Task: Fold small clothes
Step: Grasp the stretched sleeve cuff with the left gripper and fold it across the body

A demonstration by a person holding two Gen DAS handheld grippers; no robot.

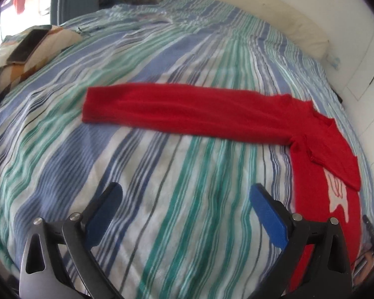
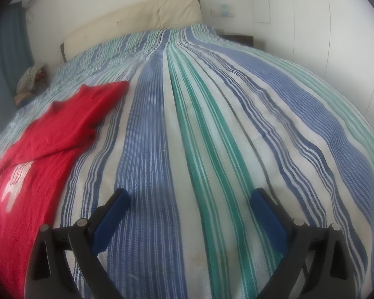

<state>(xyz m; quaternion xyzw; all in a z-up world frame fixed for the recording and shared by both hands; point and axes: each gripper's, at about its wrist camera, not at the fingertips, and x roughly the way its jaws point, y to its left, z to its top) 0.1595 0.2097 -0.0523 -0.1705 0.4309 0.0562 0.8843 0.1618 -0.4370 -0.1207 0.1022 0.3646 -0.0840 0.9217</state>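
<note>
A red knit sweater (image 1: pixel 319 154) with a white motif lies flat on the striped bedspread (image 1: pixel 162 199). One long sleeve (image 1: pixel 177 109) stretches out to the left across the bed; the other sleeve is folded over the body. My left gripper (image 1: pixel 185 194) is open and empty, above the bedspread in front of the stretched sleeve, with the body to its right. In the right wrist view the sweater (image 2: pixel 47 134) lies at the left. My right gripper (image 2: pixel 189 196) is open and empty over bare bedspread (image 2: pixel 212 124), to the right of the sweater.
A patterned pillow (image 1: pixel 49 47) with a phone (image 1: pixel 28 43) on it lies at the far left. A cream headboard (image 2: pixel 137 17) and white wall close the far end. A pile of clothes (image 2: pixel 31 79) sits by the blue curtain (image 2: pixel 5 49). White wardrobe doors (image 2: pixel 336 25) stand at right.
</note>
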